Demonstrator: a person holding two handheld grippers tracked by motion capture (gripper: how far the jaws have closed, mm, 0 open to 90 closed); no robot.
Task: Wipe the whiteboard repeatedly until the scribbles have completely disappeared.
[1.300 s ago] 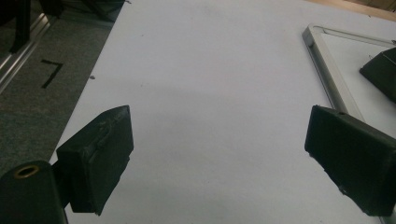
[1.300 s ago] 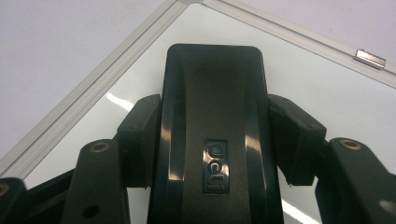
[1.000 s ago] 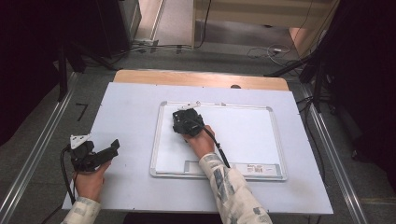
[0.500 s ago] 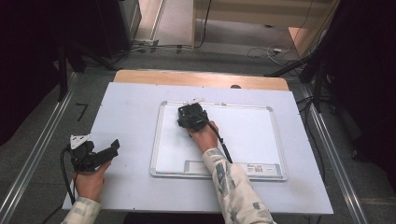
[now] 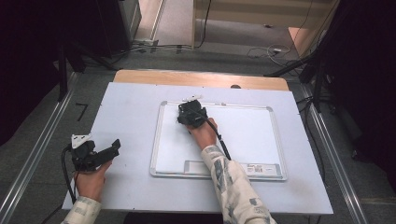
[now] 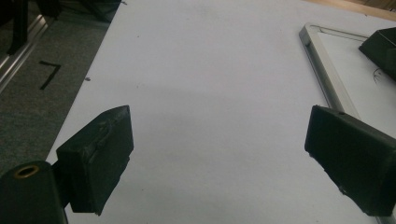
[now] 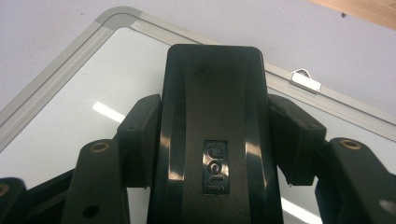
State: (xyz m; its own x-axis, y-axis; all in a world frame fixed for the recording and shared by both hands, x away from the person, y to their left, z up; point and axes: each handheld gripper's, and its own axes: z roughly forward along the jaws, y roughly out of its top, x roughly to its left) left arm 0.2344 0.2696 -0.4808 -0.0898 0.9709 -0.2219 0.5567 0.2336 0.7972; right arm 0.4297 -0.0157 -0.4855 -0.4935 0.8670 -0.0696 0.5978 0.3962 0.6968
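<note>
- The right gripper (image 5: 191, 113) has its fingers (image 7: 140, 140) clenched on a black whiteboard eraser (image 7: 215, 135), one pad on each long side, and holds it on the whiteboard (image 5: 243, 140) near the board's far left corner, seen from the high view.
- The step in hand looks like wiping the board. To do it well, the eraser's underside should stay flat on the surface with even, light pressure, in straight overlapping passes that stop short of the frame.
- A few faint dark marks (image 6: 377, 74) lie on the board just beside the eraser in the left gripper view; those are likely what needs clearing.
- The left gripper (image 5: 93, 154) rests on the worktop (image 5: 126, 107) well apart from the board, its fingers (image 6: 100, 158) released and spread wide with nothing between them. It could steady the board's near edge if the board slides.
- The eraser is a smooth, glossy moulded plastic block with rounded corners and an embossed logo on top.
- The whiteboard is a flat, shiny white rectangle in a pale metal frame with rounded corners, with a small metal hanging clip (image 7: 306, 80) on its far edge.
- The worktop is matte and pale, with a wooden strip (image 5: 201, 78) along its far side.
</note>
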